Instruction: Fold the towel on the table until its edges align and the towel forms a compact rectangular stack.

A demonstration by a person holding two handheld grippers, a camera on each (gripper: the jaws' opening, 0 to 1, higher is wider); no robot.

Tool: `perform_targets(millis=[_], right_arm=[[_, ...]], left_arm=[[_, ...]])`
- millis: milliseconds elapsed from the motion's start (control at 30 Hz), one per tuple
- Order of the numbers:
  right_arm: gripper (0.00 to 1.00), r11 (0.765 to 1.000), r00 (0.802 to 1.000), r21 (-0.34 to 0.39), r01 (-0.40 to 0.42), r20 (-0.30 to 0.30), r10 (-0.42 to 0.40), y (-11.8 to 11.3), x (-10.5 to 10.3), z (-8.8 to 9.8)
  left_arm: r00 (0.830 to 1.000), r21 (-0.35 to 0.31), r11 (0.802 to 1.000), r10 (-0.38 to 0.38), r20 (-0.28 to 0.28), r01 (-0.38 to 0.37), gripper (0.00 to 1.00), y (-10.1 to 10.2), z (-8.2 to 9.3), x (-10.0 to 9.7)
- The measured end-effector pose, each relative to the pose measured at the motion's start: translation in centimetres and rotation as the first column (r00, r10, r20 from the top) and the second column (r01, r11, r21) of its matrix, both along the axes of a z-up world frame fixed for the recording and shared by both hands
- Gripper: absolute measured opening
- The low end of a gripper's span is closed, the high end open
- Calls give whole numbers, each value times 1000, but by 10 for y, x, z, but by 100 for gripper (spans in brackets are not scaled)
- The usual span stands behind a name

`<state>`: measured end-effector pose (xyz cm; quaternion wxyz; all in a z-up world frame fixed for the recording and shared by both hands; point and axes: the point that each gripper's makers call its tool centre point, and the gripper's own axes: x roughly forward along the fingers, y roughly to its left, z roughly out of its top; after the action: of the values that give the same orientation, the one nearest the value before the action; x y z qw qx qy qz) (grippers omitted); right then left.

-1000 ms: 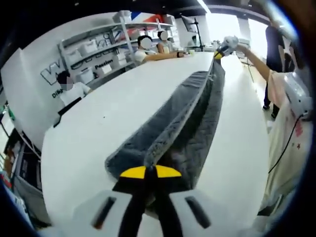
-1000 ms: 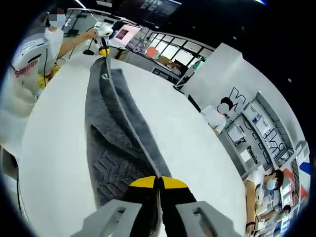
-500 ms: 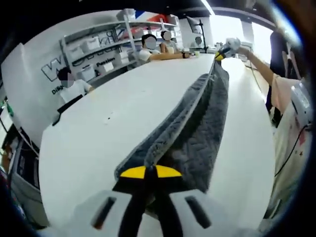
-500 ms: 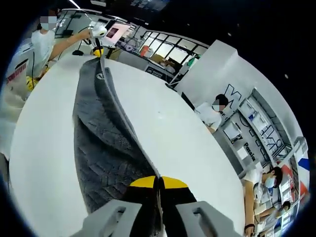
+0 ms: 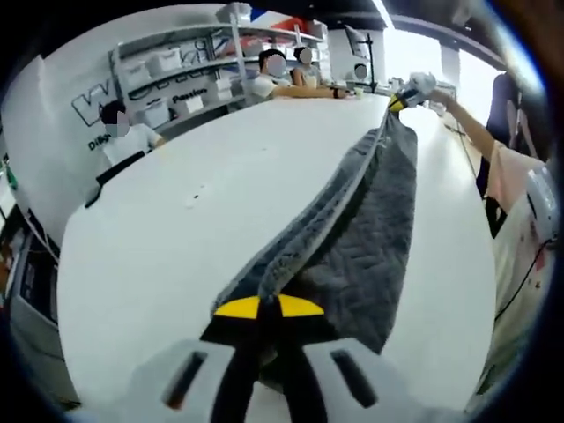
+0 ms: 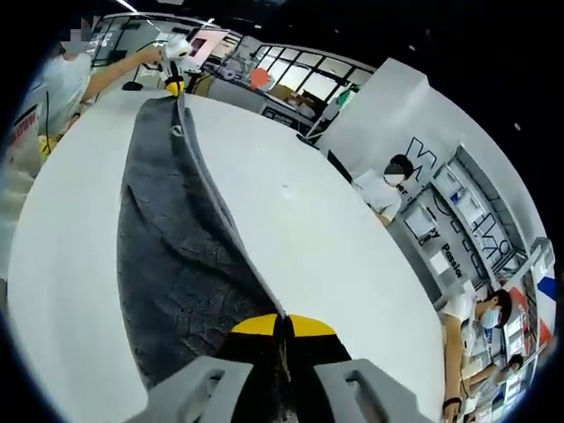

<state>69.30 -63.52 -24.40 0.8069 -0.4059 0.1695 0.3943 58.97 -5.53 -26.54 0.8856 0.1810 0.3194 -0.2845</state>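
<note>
The first fold looks to be in hand. The left gripper (image 5: pixel 268 307) is clamped on one end of the grey towel (image 5: pixel 352 238), and the right gripper (image 6: pixel 282 325) is clamped on the other end, jaws pressed together with the cloth between them. From each gripper the pinched edge runs straight ahead as a taut raised ridge to the far gripper: in the left gripper view the right gripper (image 5: pixel 398 99) sits at the far top, and in the right gripper view the left gripper (image 6: pixel 175 85) does the same. Below that ridge the towel (image 6: pixel 167 247) hangs down onto the white table (image 5: pixel 167 229), with a doubled strip to one side of the ridge and a broad quilted panel to the other.

By my reading, the next move calls for carrying the held edge across and lowering it so it meets the opposite long edge, both hands moving together so the ridge stays straight and the corners match.

Ahead of the left gripper and off to its left, past the table's far edge, people sit by white shelves (image 5: pixel 176 75) with bins. Ahead and to the right of the right gripper, another person sits near the same shelves (image 6: pixel 458 229). The tabletop beside the towel is bare, so nothing appears to block the fold.
</note>
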Motion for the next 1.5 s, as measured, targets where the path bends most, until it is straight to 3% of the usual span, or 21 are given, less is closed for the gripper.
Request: perform_targets(millis=[533,900,1500], right_arm=[[3,1000,1000,-23,15,-16,-15,2,9,-16],[3,999,999,-38,29,-19,-30,3,19,-27],[5,996,998,-57,67,-18,-68,-2,26,-48]], left_arm=[[999,11,1000,24,-23,-24,7,6,-15,24],[998,15,998,60,-9,-60,7,10,-23,41],[995,25,996,91,-28,-90,10,13,-41,50]])
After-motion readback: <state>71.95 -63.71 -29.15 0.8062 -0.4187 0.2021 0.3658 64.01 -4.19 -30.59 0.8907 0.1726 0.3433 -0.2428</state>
